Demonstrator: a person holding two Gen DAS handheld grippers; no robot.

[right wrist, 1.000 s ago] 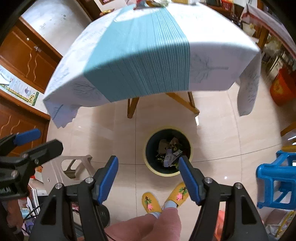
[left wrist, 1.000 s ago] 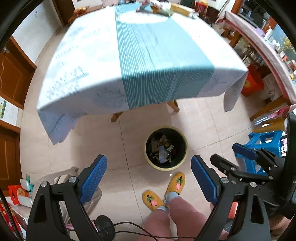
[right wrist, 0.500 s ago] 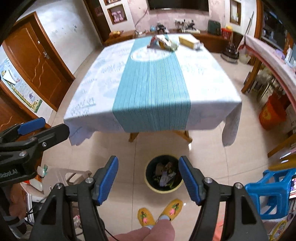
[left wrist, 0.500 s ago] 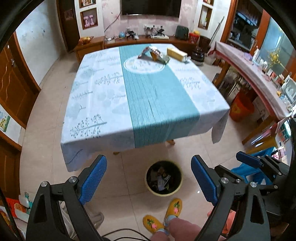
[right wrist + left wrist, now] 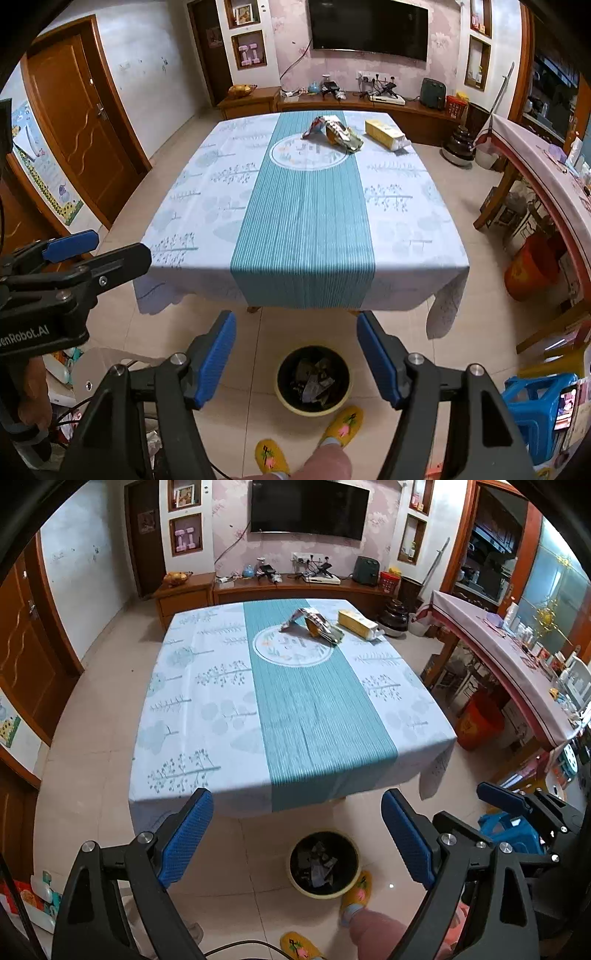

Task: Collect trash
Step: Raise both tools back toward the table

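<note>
Crumpled snack wrappers [image 5: 314,624] [image 5: 334,133] lie at the far end of the table [image 5: 207,716] [image 5: 406,229], on its teal runner. A yellow box [image 5: 357,624] [image 5: 384,133] lies to their right. On the floor in front of the table stands a yellow-rimmed bin [image 5: 324,866] [image 5: 313,380] holding trash. My left gripper [image 5: 295,838] hangs open and empty above the floor before the table. My right gripper [image 5: 297,354] is open and empty too, over the bin. Each gripper shows at the side of the other's view.
The person's yellow slippers [image 5: 341,424] stand right by the bin. A blue plastic stool [image 5: 539,406] is on the right and a grey stool [image 5: 107,369] on the left. A red bucket [image 5: 478,725] and a long side table [image 5: 517,664] line the right wall.
Both grippers have risen and tilted up. The whole tabletop, the wrappers and the back wall have come into view, and the bin has dropped lower and smaller. Both stay open.
</note>
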